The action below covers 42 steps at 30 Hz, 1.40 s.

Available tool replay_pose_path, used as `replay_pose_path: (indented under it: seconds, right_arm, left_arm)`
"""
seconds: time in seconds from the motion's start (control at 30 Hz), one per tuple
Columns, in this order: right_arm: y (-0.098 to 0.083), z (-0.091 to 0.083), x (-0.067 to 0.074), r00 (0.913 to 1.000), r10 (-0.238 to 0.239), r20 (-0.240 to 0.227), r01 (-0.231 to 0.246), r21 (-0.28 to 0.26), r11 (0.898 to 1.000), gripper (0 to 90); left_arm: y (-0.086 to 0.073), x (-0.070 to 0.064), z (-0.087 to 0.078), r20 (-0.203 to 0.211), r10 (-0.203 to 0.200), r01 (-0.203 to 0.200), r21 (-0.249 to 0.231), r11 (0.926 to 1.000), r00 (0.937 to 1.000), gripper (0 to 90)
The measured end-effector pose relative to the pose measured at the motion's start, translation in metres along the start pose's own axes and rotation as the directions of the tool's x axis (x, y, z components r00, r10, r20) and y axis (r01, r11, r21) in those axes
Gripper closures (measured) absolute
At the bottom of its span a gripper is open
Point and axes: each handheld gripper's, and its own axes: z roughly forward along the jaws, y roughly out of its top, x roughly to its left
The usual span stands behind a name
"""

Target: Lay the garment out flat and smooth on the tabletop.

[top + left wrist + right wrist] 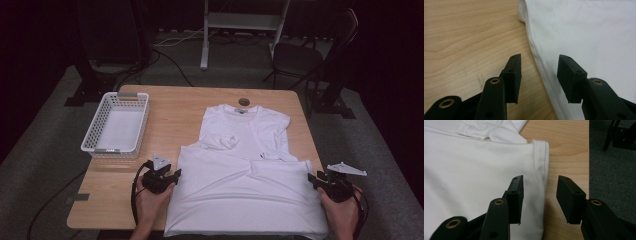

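So both claws are standing open with nothing pinched in them. The left claw [174, 175] sits right at the left edge of the white t-shirt [240, 190], and in the left gripper view its jaws straddle that edge: one over bare worktop [461, 37], the other over fabric, pads not pressing on anything. The right claw [314, 179] mirrors it at the shirt's right edge; in the right gripper view one jaw hangs over the cloth and the other over the strip of wood beside the hem.

Moving outward from the claws, the shirt lies flat between them, its lower part folded up over the chest so a straight fold line runs across just ahead of both claws. A bit of sleeve pokes out past the fold, ahead of the right claw. The collar end is farther off, towards the far side of the worktop.

My read: a hand on each side keeps the fold even, and the open jaws at both edges look set for the next pinch.

Off past the left claw, well apart from the shirt, there's a white basket [116, 126], probably where the folded shirt ends up.
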Motion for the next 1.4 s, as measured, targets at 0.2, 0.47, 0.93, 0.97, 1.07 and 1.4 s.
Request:
replay_pose_path:
  seconds: [0.2,0.47,0.93,0.97,1.07,1.4]
  right_arm:
    - [0.000,0.007,-0.003,1.0000,0.006,-0.007,-0.006,0.013,1.000,56.6]
    - [0.002,0.012,-0.005,0.9999,0.012,-0.012,-0.011,0.028,1.000,60.7]
    - [-0.002,0.005,0.000,0.9995,-0.017,-0.027,0.018,0.038,0.999,83.8]
    - [-0.003,0.004,0.000,0.9995,-0.019,-0.027,0.020,0.037,0.999,83.7]
    - [-0.006,0.001,0.000,0.9996,-0.015,-0.025,0.016,0.036,0.999,83.7]
    - [-0.015,-0.013,-0.004,1.0000,-0.008,-0.003,0.008,0.032,0.999,84.9]
  left_arm:
    - [0.003,0.001,0.005,-0.006,-0.006,0.006,0.007,1.0000,1.0000,55.6]
    - [0.007,0.001,0.007,0.010,0.005,-0.005,0.027,0.9996,0.9999,75.4]
    - [0.001,-0.003,0.000,0.058,0.015,-0.018,0.049,0.9986,0.9982,89.1]
    - [0.000,-0.003,-0.001,0.060,0.015,-0.018,0.047,0.9987,0.9981,89.2]
    - [-0.003,-0.003,-0.004,0.058,0.020,-0.022,0.048,0.9986,0.9981,89.2]
    - [-0.014,0.000,-0.019,0.041,0.031,-0.033,0.052,0.9981,0.9987,89.4]
